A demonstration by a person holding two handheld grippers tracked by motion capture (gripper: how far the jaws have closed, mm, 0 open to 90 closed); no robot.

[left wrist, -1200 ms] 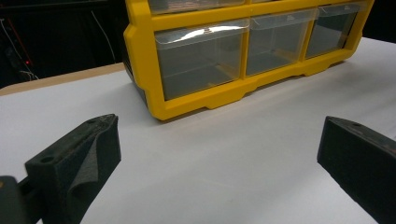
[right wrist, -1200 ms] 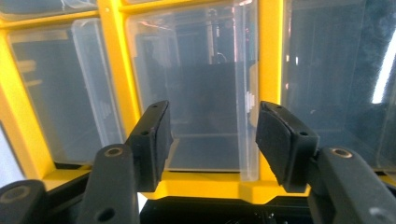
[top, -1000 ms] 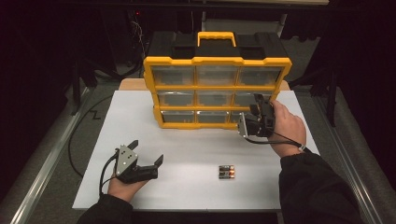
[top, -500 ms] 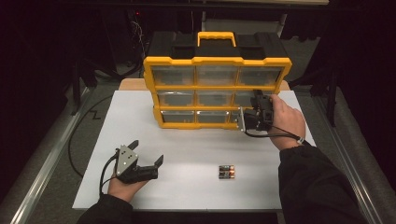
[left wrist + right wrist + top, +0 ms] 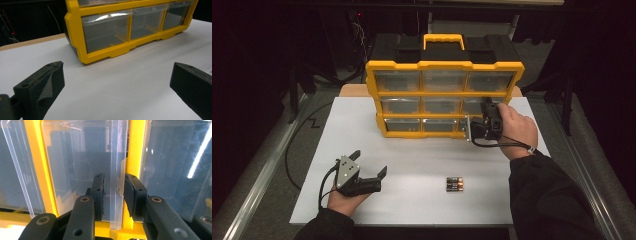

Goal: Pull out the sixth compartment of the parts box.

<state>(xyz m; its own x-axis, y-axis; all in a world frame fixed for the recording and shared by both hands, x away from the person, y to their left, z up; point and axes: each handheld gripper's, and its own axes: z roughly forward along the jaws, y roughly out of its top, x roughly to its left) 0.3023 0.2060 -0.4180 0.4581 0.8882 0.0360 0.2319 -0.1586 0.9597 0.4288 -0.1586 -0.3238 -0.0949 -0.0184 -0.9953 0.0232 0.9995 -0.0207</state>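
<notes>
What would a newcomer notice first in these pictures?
The yellow drawer cabinet at the far side of the white mat. The right tool sits at a drawer on its right side, jaws closing around a clear drawer lip. Some batteries lie near the front edge.

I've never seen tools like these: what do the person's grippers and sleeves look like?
Each hand holds a black gripper with two dark foam-padded jaws. The left gripper carries a grey three-cornered plate and trails a black cable; the right gripper shows bolted black links. Both sleeves are dark.
</notes>
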